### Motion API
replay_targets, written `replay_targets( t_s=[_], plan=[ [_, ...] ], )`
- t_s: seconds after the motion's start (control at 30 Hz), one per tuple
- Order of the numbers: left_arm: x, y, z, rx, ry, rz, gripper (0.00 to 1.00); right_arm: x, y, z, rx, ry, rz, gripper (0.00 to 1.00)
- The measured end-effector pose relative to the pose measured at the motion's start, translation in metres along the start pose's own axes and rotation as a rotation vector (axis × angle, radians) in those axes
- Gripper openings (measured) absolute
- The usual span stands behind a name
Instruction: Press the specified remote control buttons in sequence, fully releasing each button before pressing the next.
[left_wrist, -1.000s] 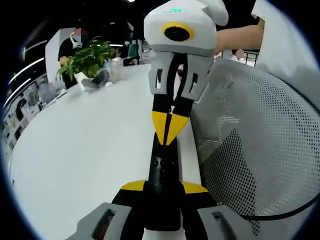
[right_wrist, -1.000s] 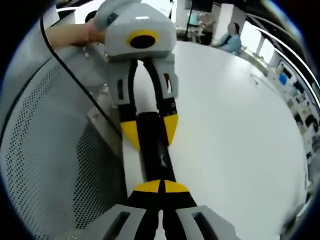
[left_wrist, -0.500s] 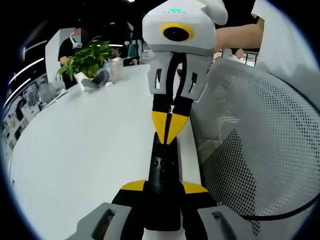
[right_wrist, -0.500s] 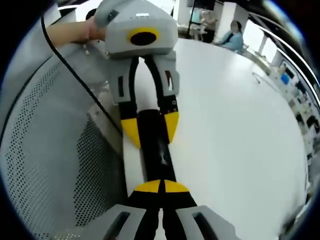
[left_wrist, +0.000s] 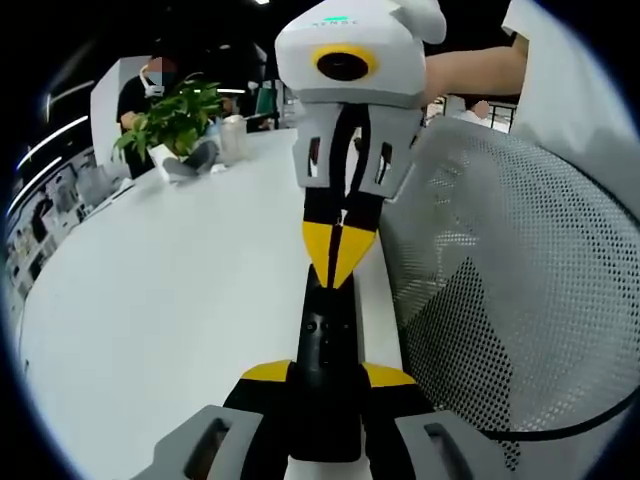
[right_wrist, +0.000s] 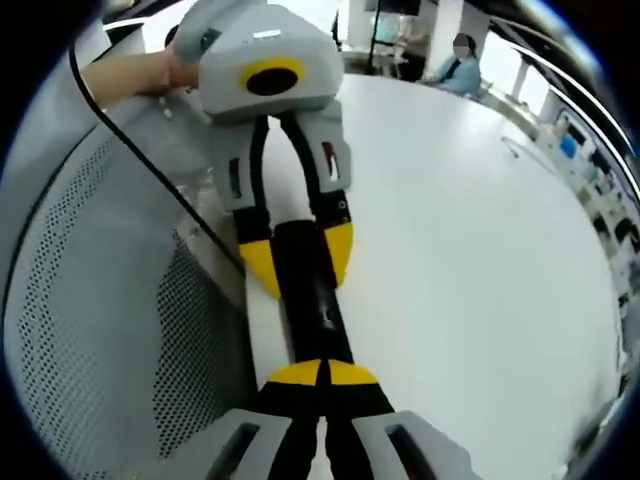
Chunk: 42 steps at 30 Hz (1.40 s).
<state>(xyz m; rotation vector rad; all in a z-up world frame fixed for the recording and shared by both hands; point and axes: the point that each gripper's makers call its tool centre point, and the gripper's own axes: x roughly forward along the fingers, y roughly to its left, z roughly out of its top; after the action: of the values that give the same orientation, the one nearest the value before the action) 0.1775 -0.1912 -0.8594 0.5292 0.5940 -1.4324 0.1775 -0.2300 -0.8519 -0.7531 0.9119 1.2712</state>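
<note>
A slim black remote control (left_wrist: 325, 340) lies lengthwise along the white table's edge, and my left gripper (left_wrist: 328, 372) is shut on its near end between the yellow jaw tips. My right gripper (left_wrist: 337, 268) comes in from the top of the left gripper view with its yellow tips closed together, resting on the remote's far part. In the right gripper view, my right gripper (right_wrist: 322, 375) is shut, its joined tips touching the remote (right_wrist: 315, 310). Beyond it my left gripper (right_wrist: 297, 258) clamps the remote's other end. The buttons under the tips are hidden.
A white table (left_wrist: 170, 300) spreads to the left. A grey mesh chair back (left_wrist: 510, 300) stands close on the right, also seen as mesh chair back (right_wrist: 100, 320). A potted plant (left_wrist: 175, 115) and a cup stand at the far end, near a seated person (left_wrist: 150, 85). A bare forearm (left_wrist: 470, 70) shows.
The right gripper's body has tilted slightly up and to the left in the left gripper view. Its tips stay on the remote. The left gripper keeps its hold.
</note>
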Motion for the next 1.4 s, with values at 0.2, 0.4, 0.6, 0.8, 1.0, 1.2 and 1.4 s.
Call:
replay_targets(
  t_s=[0.2,0.4,0.6,0.8,1.0,1.2,1.4],
  plan=[
    [0.0002,0.0001,0.0001,0.001,0.000,0.000,0.25,-0.0003,-0.0022,-0.0003,-0.003,-0.013,-0.027,0.08],
    [0.0000,0.0002,0.0000,0.000,-0.001,0.000,0.25,0.0019,-0.0006,0.0007,-0.039,-0.002,-0.028,0.08],
    [0.0002,0.0002,-0.0002,0.000,-0.002,0.000,0.25,0.0029,0.0027,0.0013,-0.161,0.028,-0.033,0.06],
    [0.0000,0.0001,-0.0003,-0.001,-0.003,0.000,0.25,0.0041,0.0013,0.0015,-0.190,0.056,0.014,0.06],
    [0.0000,0.0003,-0.0003,-0.001,-0.003,-0.001,0.25,0.0054,-0.0007,0.0018,-0.108,0.108,0.054,0.06],
    [0.0001,0.0002,0.0000,-0.003,-0.003,0.000,0.25,0.0043,0.0005,0.0013,-0.103,0.050,0.010,0.06],
    [0.0000,0.0004,-0.0003,-0.002,-0.002,0.000,0.25,0.0020,0.0003,0.0026,-0.046,-0.114,-0.042,0.06]
  ],
)
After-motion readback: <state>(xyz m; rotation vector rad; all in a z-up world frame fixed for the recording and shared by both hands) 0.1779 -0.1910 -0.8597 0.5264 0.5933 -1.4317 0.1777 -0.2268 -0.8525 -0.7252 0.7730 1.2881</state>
